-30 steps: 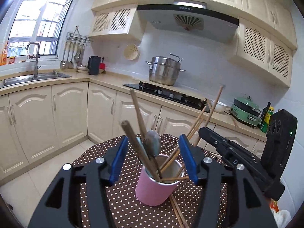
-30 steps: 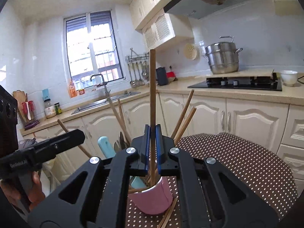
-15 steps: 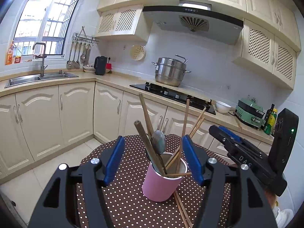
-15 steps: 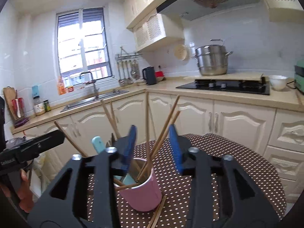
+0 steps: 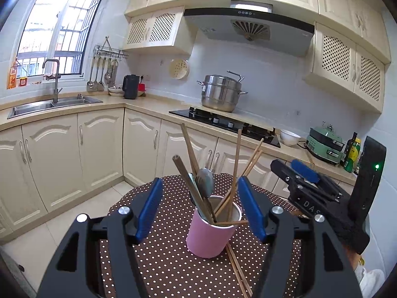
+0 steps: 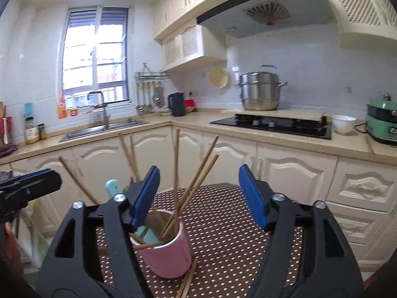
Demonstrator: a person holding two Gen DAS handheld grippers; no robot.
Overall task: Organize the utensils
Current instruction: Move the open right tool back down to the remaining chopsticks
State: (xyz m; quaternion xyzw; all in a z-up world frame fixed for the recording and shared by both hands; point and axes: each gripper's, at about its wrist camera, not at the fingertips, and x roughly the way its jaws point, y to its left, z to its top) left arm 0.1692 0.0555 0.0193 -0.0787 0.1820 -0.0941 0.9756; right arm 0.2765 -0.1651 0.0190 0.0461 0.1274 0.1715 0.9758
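Left wrist, pink cup (image 5: 211, 236) between open left gripper (image 5: 199, 208)

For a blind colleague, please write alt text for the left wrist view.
An open left gripper frames a pink cup holding chopsticks and a spoon on a polka-dot table. Two chopsticks lie beside the cup; kitchen cabinets stand behind.

- I see the cup (image 5: 212, 236) standing on the table (image 5: 161, 260), between my left gripper's (image 5: 199, 211) spread fingers.
- Chopsticks (image 5: 235, 164) and a spoon (image 5: 204, 182) stand in it.
- Two loose chopsticks (image 5: 237, 268) lie on the table beside its base.
- My right gripper (image 6: 199, 198) is beside the cup, to its right.
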